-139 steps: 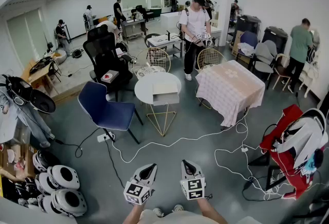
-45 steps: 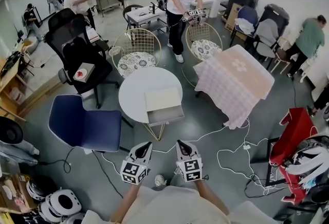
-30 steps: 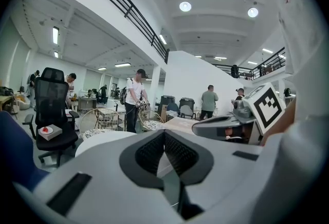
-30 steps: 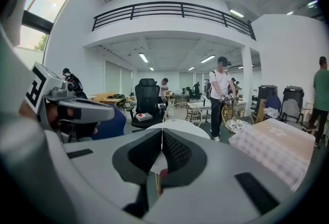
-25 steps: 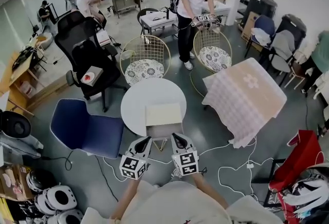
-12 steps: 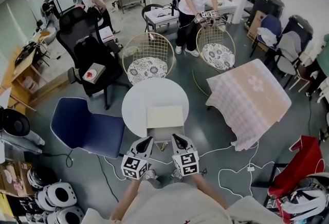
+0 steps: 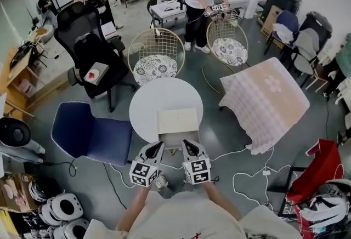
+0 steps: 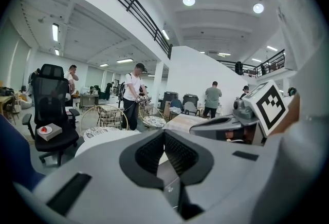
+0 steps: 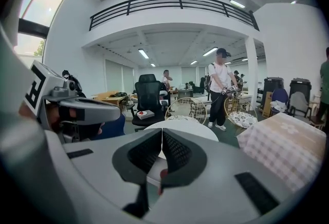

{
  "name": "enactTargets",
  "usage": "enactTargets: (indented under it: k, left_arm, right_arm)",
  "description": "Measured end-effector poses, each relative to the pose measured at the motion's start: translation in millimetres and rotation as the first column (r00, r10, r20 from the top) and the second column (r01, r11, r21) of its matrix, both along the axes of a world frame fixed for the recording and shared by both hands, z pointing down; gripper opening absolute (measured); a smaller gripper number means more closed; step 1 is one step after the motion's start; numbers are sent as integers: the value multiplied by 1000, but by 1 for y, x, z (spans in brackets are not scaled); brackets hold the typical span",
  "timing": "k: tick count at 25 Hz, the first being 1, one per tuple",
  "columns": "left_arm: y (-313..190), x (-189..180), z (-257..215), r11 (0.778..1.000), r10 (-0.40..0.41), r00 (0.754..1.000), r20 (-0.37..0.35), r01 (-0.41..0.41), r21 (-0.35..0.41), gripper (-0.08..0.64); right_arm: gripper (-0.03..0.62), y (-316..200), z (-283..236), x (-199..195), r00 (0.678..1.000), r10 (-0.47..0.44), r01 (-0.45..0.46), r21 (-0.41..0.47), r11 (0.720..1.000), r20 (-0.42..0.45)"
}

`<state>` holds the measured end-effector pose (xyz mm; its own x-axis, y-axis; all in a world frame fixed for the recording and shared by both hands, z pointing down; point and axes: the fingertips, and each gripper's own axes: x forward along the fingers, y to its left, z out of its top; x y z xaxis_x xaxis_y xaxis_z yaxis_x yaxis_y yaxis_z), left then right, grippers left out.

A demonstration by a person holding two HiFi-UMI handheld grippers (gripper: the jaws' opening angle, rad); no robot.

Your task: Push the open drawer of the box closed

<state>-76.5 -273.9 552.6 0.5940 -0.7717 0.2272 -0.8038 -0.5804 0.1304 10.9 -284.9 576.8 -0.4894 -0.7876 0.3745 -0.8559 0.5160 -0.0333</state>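
Looking down, the cloth table (image 7: 267,102) is sitting at 3 o'clock from the round table (image 7: 159,95), and the blue chair (image 7: 90,135) is parked at its 8 o'clock. The box (image 7: 177,120) is resting on the round table's 6 o'clock edge, and its drawer (image 7: 174,139) is sticking out open toward 6 o'clock, past the rim. Both tongs are hanging just beside the drawer's front, not clearly touching it: left gripper (image 7: 158,145) at its 7 o'clock, right gripper (image 7: 186,143) at its 5 o'clock. Both are clenched tight, pads meeting with nothing between them.
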Motion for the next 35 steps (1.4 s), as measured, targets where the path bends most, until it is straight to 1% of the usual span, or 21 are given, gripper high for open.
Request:
enactTargets:
  k: [7, 10, 14, 15, 16, 17, 18, 21, 24, 26, 29, 35]
  left_arm:
    - [16, -1, 36, 996, 7, 1000, -26, -10, -93, 12]
    - [19, -1, 53, 992, 18, 999, -33, -22, -128, 12]
    - [25, -1, 74, 984, 32, 998, -47, -40, -173, 14]
    - [26, 0, 79, 983, 35, 998, -51, -44, -181, 14]
    - [26, 1, 83, 981, 39, 998, -53, -48, -188, 14]
    - [26, 2, 87, 979, 43, 998, -56, -53, -195, 14]
    - [26, 2, 90, 978, 48, 997, -58, -59, -201, 14]
    - [24, 5, 95, 975, 59, 996, -63, -71, -211, 12]
    - [22, 7, 94, 975, 56, 996, -75, -71, -210, 14]
    - [21, 8, 91, 977, 61, 996, -69, -74, -199, 14]
    - [19, 6, 90, 978, 75, 996, -56, -85, -191, 14]
    - [24, 0, 91, 974, 75, 996, -46, -83, -209, 14]
  right_arm:
    - [17, 25, 49, -3, 1000, 9, -11, -119, 993, -19]
    - [17, 37, 80, -6, 999, 13, -20, -191, 981, -38]
    - [24, 52, 126, -6, 995, 34, -57, -273, 960, -91]
    - [78, 55, 136, -5, 994, 43, -71, -288, 955, -101]
    - [155, 58, 145, -4, 993, 51, -82, -305, 949, -107]
    - [186, 61, 154, -4, 992, 57, -90, -326, 941, -111]
    - [198, 63, 162, -4, 992, 63, -98, -347, 933, -113]
    - [198, 65, 180, -1, 989, 79, -122, -386, 914, -127]
    - [196, 64, 192, 0, 988, 77, -126, -405, 906, -136]
    - [196, 62, 198, -1, 987, 76, -128, -417, 900, -140]
    - [195, 51, 210, -2, 985, 80, -141, -433, 890, -155]
    - [173, 25, 241, -3, 977, 99, -180, -481, 858, -188]
